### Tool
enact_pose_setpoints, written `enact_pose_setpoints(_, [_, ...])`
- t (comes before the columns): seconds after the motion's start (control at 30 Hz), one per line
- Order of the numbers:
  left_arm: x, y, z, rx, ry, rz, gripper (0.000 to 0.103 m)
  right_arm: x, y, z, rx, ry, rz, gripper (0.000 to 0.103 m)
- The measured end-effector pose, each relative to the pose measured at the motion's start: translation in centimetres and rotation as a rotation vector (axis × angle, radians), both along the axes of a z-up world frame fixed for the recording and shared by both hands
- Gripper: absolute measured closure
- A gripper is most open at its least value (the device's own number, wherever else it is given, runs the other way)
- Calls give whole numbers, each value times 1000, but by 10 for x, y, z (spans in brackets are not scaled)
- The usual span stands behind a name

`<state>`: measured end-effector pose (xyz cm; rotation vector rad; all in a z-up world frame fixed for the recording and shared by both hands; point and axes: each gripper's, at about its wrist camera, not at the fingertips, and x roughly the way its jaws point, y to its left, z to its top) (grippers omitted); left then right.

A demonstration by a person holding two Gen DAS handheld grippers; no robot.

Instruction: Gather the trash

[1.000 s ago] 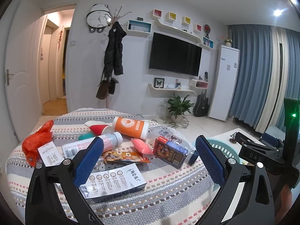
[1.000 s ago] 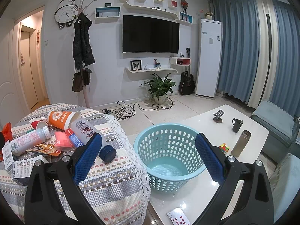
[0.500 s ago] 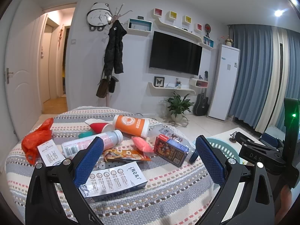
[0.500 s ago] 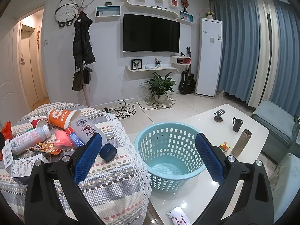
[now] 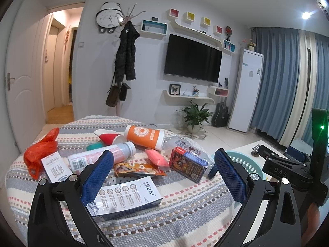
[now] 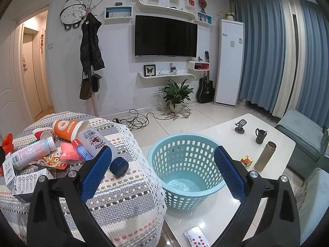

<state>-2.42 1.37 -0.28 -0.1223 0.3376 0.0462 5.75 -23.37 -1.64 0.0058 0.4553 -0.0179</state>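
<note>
since both the left gripper [image 5: 162, 175] and right gripper [image 6: 160, 173] hang wide open and empty, start with the flat white cardboard box [image 5: 125, 197] nearest on the striped tablecloth [image 5: 185, 210], gripping its thin edges, then drop into the light-blue plastic basket [image 6: 186, 164].

Both wrist views forward; shared littered table [image 5: 185, 216].

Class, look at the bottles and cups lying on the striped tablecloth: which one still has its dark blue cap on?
The clear bottle with the cartoon label, lying at the table's edge nearest the basket. Its dark blue cap is on; the white bottle has none.
</note>
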Motion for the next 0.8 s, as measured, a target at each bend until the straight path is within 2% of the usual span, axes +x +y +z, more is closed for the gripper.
enact_pose_setpoints(0.57, [-2,10,-7,-28,22,11,8,3,7,-4,-6,17,6,11])
enact_pose_setpoints(0.63, [-3,13,-6,-28,25,15,8,4,8,-4,-9,19,6,14])
enact_pose_setpoints(0.7, [-5,20,-5,-31,29,19,8,5,10,-5,-22,20,-3,23])
enact_pose_setpoints(0.8, [-10,41,-6,-50,38,49,8,6,13,-8,-39,26,1,28])
